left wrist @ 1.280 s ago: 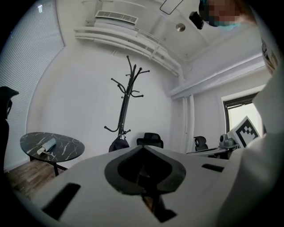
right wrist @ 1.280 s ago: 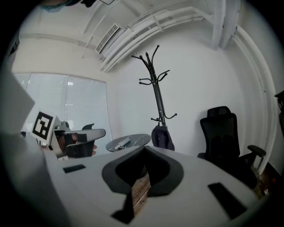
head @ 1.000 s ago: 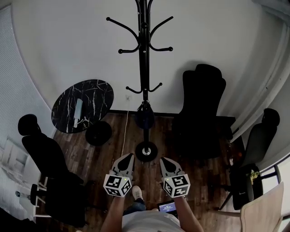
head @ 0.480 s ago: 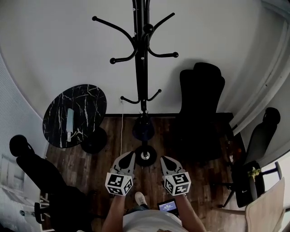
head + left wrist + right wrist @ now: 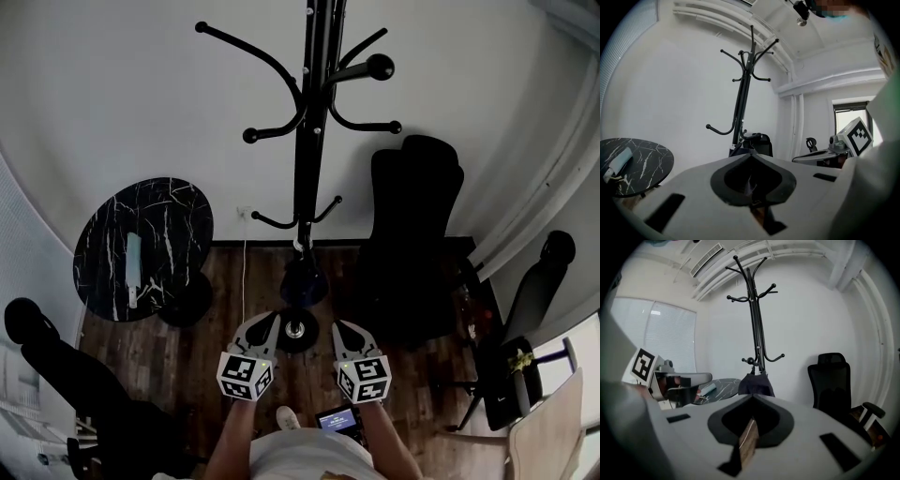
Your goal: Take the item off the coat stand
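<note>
A tall black coat stand point(image 5: 307, 159) rises against the white wall straight ahead, its round base point(image 5: 296, 330) on the wood floor. A dark bag-like item point(image 5: 302, 279) hangs low on the pole, under the lower hooks; it also shows in the right gripper view point(image 5: 757, 383) and just above the jaws in the left gripper view point(image 5: 739, 148). My left gripper point(image 5: 266, 322) and right gripper point(image 5: 340, 327) are held side by side in front of the base, well short of the item. Both are shut with nothing between their jaws.
A round black marble table point(image 5: 178, 202) with a pale flat object point(image 5: 132, 267) stands to the left. A black office chair point(image 5: 412, 234) stands right of the stand; more dark chairs sit at far left point(image 5: 56, 366) and right point(image 5: 534, 291). A white cable point(image 5: 244, 272) hangs down the wall.
The head view has come closer to the stand: its upper hooks look larger and sit further right. Both grippers stay shut and level in front of the base.
</note>
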Demonstrator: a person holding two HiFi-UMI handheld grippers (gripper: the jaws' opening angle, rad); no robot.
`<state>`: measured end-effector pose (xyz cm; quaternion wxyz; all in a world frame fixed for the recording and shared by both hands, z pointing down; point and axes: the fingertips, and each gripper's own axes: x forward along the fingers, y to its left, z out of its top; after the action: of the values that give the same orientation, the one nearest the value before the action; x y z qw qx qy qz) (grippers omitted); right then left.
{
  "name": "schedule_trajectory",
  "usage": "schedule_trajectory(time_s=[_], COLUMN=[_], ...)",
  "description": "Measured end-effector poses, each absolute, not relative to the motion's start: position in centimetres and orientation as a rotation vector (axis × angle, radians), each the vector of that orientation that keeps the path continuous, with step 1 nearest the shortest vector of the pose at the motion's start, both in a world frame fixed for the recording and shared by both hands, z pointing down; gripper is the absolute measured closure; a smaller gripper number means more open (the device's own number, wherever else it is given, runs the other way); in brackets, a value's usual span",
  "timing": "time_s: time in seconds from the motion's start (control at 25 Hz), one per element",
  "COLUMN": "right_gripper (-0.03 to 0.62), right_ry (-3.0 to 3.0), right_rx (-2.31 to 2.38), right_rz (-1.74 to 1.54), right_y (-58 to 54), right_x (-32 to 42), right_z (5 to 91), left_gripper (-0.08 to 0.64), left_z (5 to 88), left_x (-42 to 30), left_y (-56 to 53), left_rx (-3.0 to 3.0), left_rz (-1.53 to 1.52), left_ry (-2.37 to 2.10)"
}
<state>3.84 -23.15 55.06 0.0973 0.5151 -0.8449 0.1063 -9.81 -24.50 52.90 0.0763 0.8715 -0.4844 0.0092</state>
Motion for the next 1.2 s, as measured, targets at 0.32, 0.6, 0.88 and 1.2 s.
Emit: schedule_trajectory(time_s=[0.32,0.6,0.88,1.2], right_gripper=[0.581,0.580,0.580,0.580], right_ry=[-2.485,-2.442,-2.416,-2.394], right_rx=[1.607,1.618,1.616,1.648], right_rz=[0.395,0.327,0.307,0.375], right_y=[-23.2,-23.0,-23.3,-23.7], right_x=[3.9,4.5,4.6,5.4], right_z=[55.1,54.8,55.4,56.9], left_gripper=[0.540,0.540,0.540,0.540], left_z=[53.3,53.2,53.5,54.7], left_x=[-9.4,-10.3,-11.4,-11.4], left_y=[-25.6,-25.6,-25.7,-26.0], left_rx=[2.628,2.592,2.554,2.520], left_rz=[0.002,-0.031,-0.008,0.008], left_ry=[-1.365,-1.379,-1.464,-1.463])
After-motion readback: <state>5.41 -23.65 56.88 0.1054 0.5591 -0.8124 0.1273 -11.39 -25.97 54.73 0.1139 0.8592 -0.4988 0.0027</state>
